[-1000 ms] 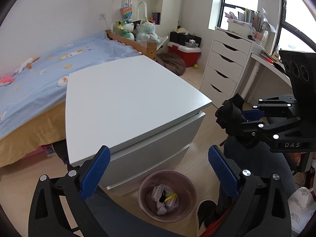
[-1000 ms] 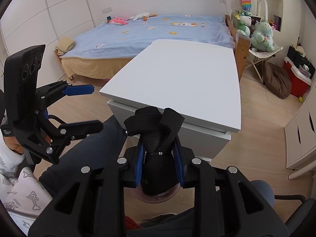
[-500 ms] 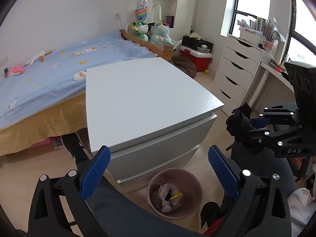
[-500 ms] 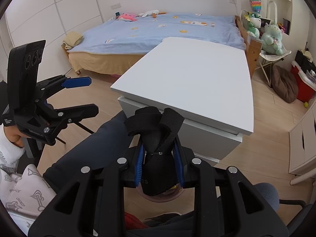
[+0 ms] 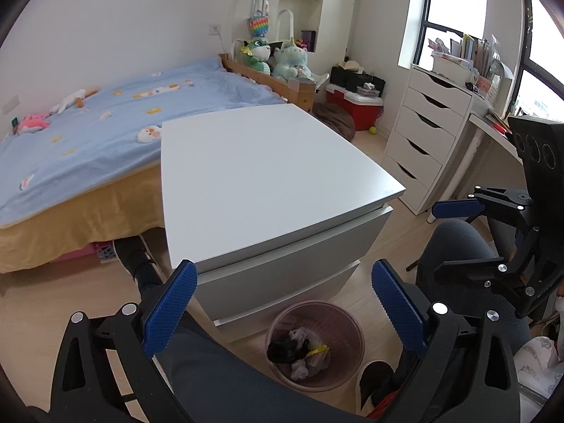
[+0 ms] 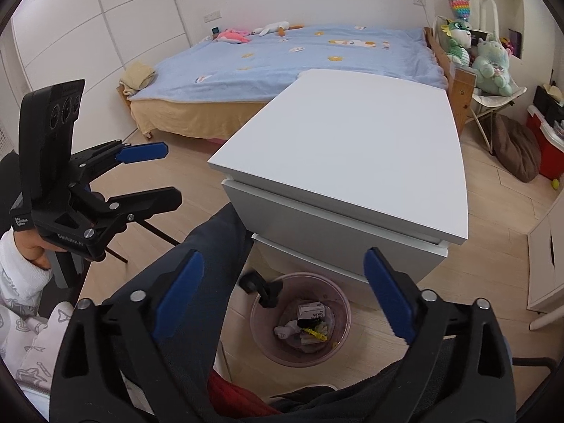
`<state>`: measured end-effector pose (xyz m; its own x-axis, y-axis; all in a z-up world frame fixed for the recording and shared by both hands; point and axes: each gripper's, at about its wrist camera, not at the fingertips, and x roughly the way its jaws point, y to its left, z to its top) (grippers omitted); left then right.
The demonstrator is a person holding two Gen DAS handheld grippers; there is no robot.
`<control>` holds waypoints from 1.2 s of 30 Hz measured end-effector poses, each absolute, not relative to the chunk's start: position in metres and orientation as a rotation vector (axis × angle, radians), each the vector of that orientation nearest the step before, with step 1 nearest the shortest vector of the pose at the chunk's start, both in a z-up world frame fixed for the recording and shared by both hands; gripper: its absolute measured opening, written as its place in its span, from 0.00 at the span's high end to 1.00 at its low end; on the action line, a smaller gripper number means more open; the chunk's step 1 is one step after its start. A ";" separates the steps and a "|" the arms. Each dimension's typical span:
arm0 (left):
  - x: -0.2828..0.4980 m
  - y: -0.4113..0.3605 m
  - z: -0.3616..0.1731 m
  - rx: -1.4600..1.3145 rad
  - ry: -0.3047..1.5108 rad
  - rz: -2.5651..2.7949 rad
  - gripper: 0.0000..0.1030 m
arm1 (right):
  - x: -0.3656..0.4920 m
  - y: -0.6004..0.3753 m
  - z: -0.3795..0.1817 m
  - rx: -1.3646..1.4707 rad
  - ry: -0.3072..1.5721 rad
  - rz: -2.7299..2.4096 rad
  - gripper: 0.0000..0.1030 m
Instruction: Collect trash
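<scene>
A pink trash bin [image 5: 347, 324] stands on the floor in front of the white drawer cabinet [image 5: 268, 176]; it also shows in the right wrist view [image 6: 338, 303]. It holds crumpled paper, a small box and yellow scraps. A black fabric piece [image 6: 262, 287] is in the air at the bin's rim in the right wrist view, and lies dark inside the bin in the left wrist view [image 5: 285, 349]. My right gripper [image 6: 282, 296] is open and empty above the bin. My left gripper [image 5: 282, 299] is open and empty above the cabinet's front.
A bed with a blue cover [image 5: 88, 130] lies behind the cabinet. A white chest of drawers [image 5: 419, 144] and a desk stand at the right. The person's legs in dark trousers [image 6: 197, 275] are close to the bin. A red cooler [image 5: 356, 105] sits by the far wall.
My right gripper has opened and let go of the black fabric piece, which dropped toward the bin. My left gripper stayed open and shifted a little.
</scene>
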<state>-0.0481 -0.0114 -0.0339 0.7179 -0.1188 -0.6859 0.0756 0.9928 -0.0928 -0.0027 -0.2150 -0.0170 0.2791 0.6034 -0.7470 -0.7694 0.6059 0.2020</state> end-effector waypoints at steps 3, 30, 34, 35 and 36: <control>-0.048 -0.012 -0.034 -0.060 0.764 -0.110 0.07 | -0.003 -0.218 -0.018 -0.209 0.895 0.914 0.07; -0.021 0.002 -0.003 -0.057 0.715 -0.061 0.07 | 0.041 -0.222 0.033 -0.179 0.794 0.701 0.04; -0.011 0.004 0.007 -0.064 0.698 -0.065 0.06 | 0.051 -0.217 0.044 -0.185 0.770 0.701 0.04; -0.008 0.004 0.009 -0.066 0.695 -0.069 0.06 | 0.054 -0.215 0.047 -0.181 0.767 0.706 0.04; -0.006 0.005 0.011 -0.069 0.691 -0.075 0.06 | 0.056 -0.214 0.049 -0.177 0.766 0.708 0.04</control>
<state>-0.0062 0.0050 0.0107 0.7679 -0.0920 -0.6339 0.0459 0.9950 -0.0887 0.0561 -0.2141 0.0492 0.5053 0.5212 -0.6878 -0.6449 0.7576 0.1004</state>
